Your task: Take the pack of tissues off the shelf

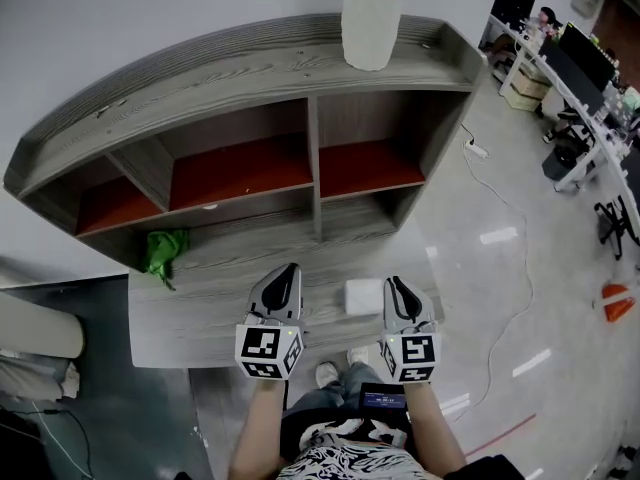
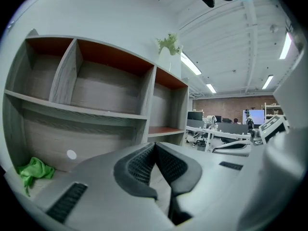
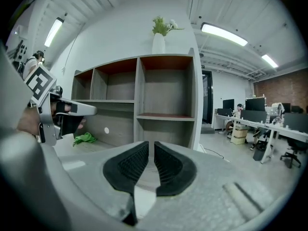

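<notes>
Green cloth [image 1: 163,251] far left; tissue pack [image 1: 364,296] beside barely-parted right claw [image 3: 150,146], left claw [image 2: 155,146] together

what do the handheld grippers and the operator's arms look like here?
The left gripper and right gripper: light grey tapered shells, black ribbed pads, each with a marker cube of black-and-white squares at the rear. Forearms unsleeved; black-and-white patterned top.

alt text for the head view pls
Seen from above, a person holds the left gripper and right gripper over the lower ledge of a grey wooden shelf unit, with a white pack of tissues lying between them, close to the right one. A green cloth sits at the ledge's left.
</notes>
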`<state>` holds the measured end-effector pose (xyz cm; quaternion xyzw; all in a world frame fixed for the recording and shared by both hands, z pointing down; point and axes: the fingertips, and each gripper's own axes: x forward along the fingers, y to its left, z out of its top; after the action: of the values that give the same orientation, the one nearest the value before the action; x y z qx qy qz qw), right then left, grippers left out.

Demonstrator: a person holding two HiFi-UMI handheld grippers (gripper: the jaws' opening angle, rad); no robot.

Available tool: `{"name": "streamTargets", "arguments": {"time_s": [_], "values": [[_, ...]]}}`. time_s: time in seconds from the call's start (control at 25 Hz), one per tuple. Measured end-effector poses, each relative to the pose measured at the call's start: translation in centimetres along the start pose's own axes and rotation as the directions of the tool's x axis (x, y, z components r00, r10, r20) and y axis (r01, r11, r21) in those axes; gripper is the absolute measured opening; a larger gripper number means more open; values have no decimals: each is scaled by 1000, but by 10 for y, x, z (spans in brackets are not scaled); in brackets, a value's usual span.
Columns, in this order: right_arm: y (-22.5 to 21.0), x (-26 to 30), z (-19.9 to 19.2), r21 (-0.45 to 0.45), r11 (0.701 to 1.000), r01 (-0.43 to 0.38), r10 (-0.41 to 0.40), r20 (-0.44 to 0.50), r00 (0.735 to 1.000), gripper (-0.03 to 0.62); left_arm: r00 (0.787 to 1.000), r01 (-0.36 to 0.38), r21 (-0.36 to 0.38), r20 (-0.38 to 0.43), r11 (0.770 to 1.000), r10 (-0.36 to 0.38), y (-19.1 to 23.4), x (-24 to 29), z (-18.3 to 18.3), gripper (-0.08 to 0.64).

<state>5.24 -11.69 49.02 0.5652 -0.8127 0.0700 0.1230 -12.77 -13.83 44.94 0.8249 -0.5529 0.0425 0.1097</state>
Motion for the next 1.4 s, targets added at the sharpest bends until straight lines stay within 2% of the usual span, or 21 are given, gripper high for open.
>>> {"name": "streamTargets", "arguments": {"time_s": [0.24, 0.4, 0.6, 0.72, 0.92, 1.2, 1.4], "values": [[7, -9, 28, -4, 1000, -18, 18, 57, 998, 41, 1000, -12, 33, 24, 999, 11, -3, -13, 18, 6], [8, -16, 41, -7, 999, -44, 44, 89, 995, 41, 997, -2, 4, 77, 1000, 2, -12, -24, 31, 6], [7, -33, 48, -14, 997, -75, 76, 105, 992, 32, 998, -35, 3, 52, 999, 35, -23, -32, 29, 6], [2, -48, 48, -12, 997, -79, 80, 112, 990, 17, 998, -54, 9, 39, 998, 54, -32, -38, 27, 6], [-7, -70, 43, 1, 996, -84, 84, 130, 988, 6, 996, -57, 56, 77, 997, 53, -58, -56, 31, 6], [-12, -95, 35, 6, 995, -95, 93, 155, 983, 6, 995, -63, 27, 84, 998, 61, -78, -75, 20, 6], [-13, -104, 36, 8, 995, -96, 94, 159, 983, 6, 994, -63, 34, 90, 997, 60, -85, -81, 24, 6]]}}
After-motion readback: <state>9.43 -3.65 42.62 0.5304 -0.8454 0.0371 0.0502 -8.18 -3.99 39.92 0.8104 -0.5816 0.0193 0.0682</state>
